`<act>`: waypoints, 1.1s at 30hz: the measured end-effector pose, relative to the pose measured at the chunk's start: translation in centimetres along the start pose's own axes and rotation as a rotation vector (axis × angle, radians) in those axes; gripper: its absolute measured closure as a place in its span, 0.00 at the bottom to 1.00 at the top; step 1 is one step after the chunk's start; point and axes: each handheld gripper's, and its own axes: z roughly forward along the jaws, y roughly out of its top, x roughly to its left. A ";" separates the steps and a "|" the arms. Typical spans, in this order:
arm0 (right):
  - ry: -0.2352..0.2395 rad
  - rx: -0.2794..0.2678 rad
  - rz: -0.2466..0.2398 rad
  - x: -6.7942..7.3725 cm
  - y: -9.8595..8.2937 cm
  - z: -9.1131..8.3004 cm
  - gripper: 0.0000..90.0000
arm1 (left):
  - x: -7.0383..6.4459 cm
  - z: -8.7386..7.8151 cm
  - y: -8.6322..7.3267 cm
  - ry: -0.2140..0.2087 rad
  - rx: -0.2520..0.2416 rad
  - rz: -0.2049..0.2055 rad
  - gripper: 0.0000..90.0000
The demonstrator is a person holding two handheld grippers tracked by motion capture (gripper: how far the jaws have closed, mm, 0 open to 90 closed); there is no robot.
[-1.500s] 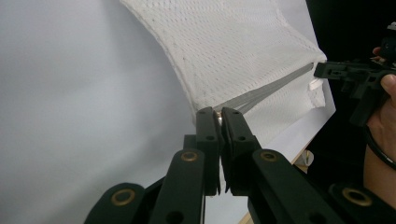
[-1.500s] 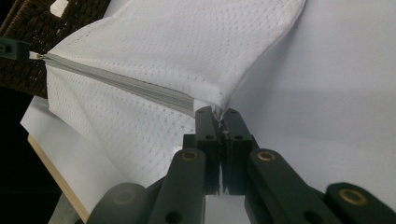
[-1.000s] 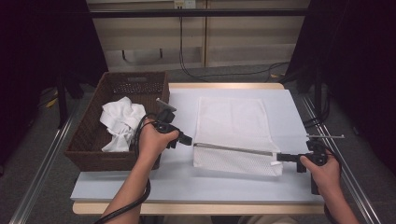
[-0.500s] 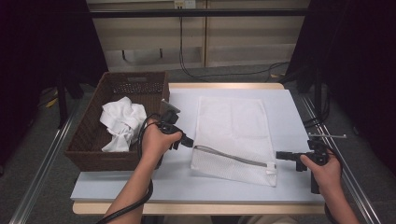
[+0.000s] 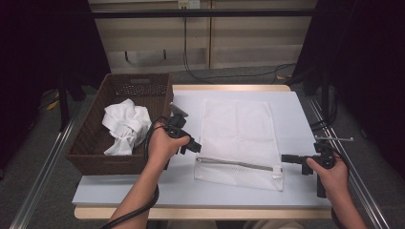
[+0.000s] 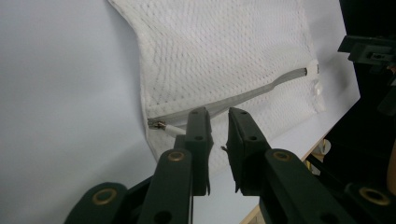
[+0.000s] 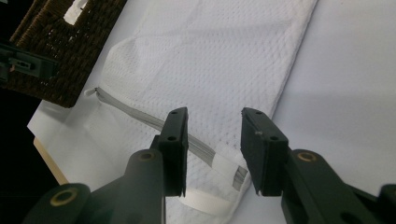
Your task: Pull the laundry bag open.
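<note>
so the white mesh laundry bag with the grey zipper (image 5: 239, 143) is lying flat on the pale blue table top (image 5: 296, 119), zipper end toward the person. the left gripper (image 5: 195, 146) is hovering just beside the bag's left corner, jaws parted a little with nothing between them; in the left gripper view the brass zipper pull (image 6: 157, 124) is sitting just ahead of its tips. the right gripper (image 5: 285, 158) is waiting off the bag's right corner, jaws wide apart and empty too. looks to me like they're lining up to work the zipper: left one needs to drop onto that pull and pinch it, right one pinning the cloth tab (image 7: 229, 170). the dark brown wicker basket (image 5: 90, 143) with crumpled white cloth (image 5: 125, 125) is sitting just left.
</note>
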 end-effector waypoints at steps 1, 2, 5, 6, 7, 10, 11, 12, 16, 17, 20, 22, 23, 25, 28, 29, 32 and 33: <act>0.000 0.000 0.000 0.0 0.0 0.0 0.69 | 0.0 0.0 0.0 0.000 0.000 0.000 0.84; 0.009 0.000 -0.006 0.2 0.0 0.1 0.66 | -0.1 0.2 0.0 0.009 -0.004 0.013 0.81; 0.017 -0.009 -0.040 0.5 0.1 0.2 0.64 | -0.3 0.5 -0.1 0.017 -0.006 0.031 0.75; 0.019 -0.005 -0.041 0.6 0.1 0.2 0.64 | -0.4 0.6 -0.2 0.018 -0.016 0.034 0.73; 0.021 -0.004 -0.051 0.7 0.1 0.3 0.63 | -0.5 0.7 -0.3 0.027 -0.021 0.043 0.69; 0.025 -0.001 -0.085 1.1 0.1 0.5 0.60 | -0.7 1.0 -0.6 0.031 -0.019 0.070 0.63; 0.026 -0.001 -0.090 1.3 0.1 0.5 0.59 | -0.8 1.2 -0.8 0.034 -0.034 0.076 0.59; 0.018 -0.001 -0.108 1.4 0.1 0.6 0.59 | -0.7 1.3 -0.9 0.034 -0.035 0.088 0.54; 0.023 0.006 -0.124 1.8 0.1 1.0 0.54 | -0.3 2.2 -1.5 0.038 -0.053 0.084 0.43; 0.023 0.006 -0.124 1.8 0.1 1.0 0.54 | -0.3 2.2 -1.5 0.038 -0.053 0.084 0.41; 0.015 0.015 -0.139 1.9 0.1 1.4 0.53 | 0.2 2.5 -1.8 0.055 -0.059 0.098 0.33; 0.014 0.010 -0.145 2.0 0.1 1.5 0.49 | 0.3 2.6 -2.0 0.056 -0.063 0.113 0.29; 0.013 0.005 -0.156 2.1 0.1 1.6 0.48 | 0.3 2.6 -2.1 0.060 -0.071 0.122 0.28; 0.013 0.007 -0.168 2.1 0.1 1.7 0.48 | 0.3 2.7 -2.2 0.067 -0.071 0.135 0.26; 0.011 0.005 -0.185 2.3 0.1 1.9 0.48 | 0.4 3.0 -2.6 0.075 -0.086 0.153 0.21; 0.015 0.006 -0.187 2.4 0.1 1.9 0.47 | 0.5 3.3 -2.9 0.085 -0.105 0.161 0.20; 0.015 0.000 -0.198 2.6 0.2 2.0 0.44 | 0.6 3.5 -3.0 0.093 -0.111 0.173 0.17; 0.013 0.004 -0.204 2.8 0.2 2.2 0.46 | 0.8 3.5 -3.2 0.101 -0.106 0.191 0.15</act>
